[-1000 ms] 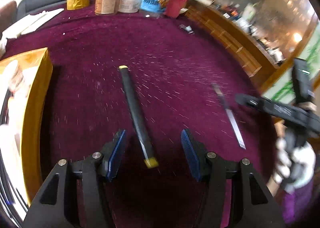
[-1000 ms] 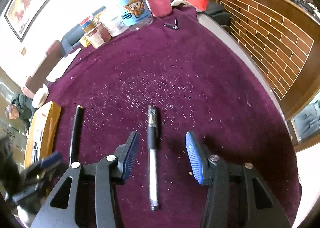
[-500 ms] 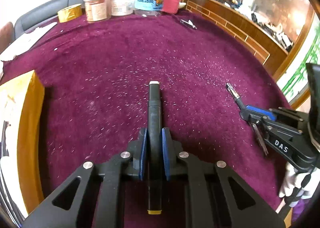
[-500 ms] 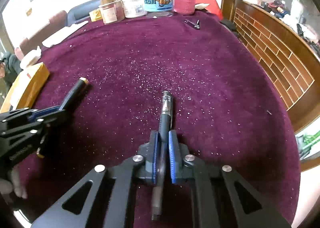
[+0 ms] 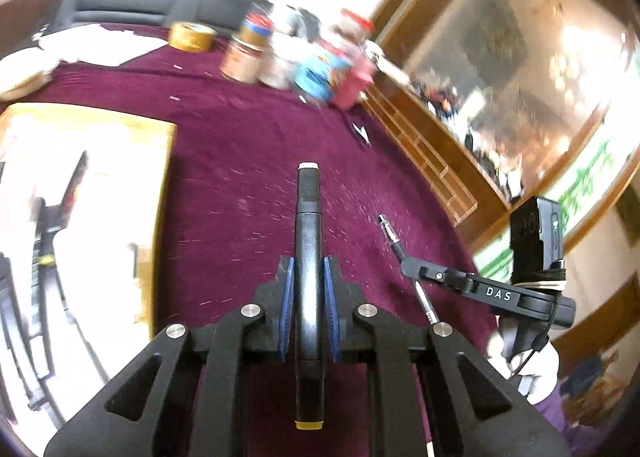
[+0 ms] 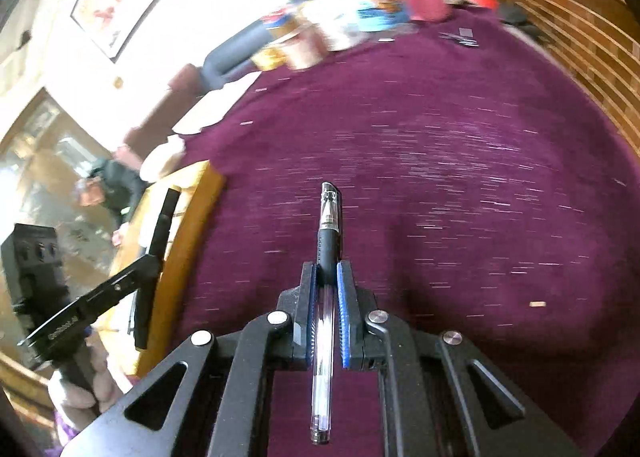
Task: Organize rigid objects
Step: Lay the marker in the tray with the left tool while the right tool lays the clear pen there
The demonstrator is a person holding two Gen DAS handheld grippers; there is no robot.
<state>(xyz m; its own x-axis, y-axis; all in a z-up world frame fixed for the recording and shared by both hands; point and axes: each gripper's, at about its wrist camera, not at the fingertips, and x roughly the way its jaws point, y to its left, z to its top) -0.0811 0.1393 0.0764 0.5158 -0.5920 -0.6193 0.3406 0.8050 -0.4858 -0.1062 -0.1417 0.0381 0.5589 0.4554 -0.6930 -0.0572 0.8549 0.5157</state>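
Observation:
My left gripper (image 5: 307,269) is shut on a black marker (image 5: 307,217) with a yellow end cap, held above the purple tablecloth (image 5: 240,161). My right gripper (image 6: 325,277) is shut on a clear gel pen (image 6: 328,217) with a black grip, also lifted off the cloth. In the right wrist view the left gripper (image 6: 148,261) holds the marker (image 6: 160,229) over the yellow box (image 6: 192,225). In the left wrist view the right gripper (image 5: 412,267) shows with the pen (image 5: 390,231).
The yellow box (image 5: 156,225), open with a white inside that holds dark items, lies at the left. Jars, a tape roll (image 5: 191,37) and a pink bottle (image 5: 356,81) stand at the table's far edge. A small metal clip (image 5: 362,133) lies near them. A wooden brick-pattern wall (image 6: 580,37) is at right.
Both grippers closed on their items one second ago, then lifted them off the cloth. Both have since swung left toward the yellow box, blurring the background.

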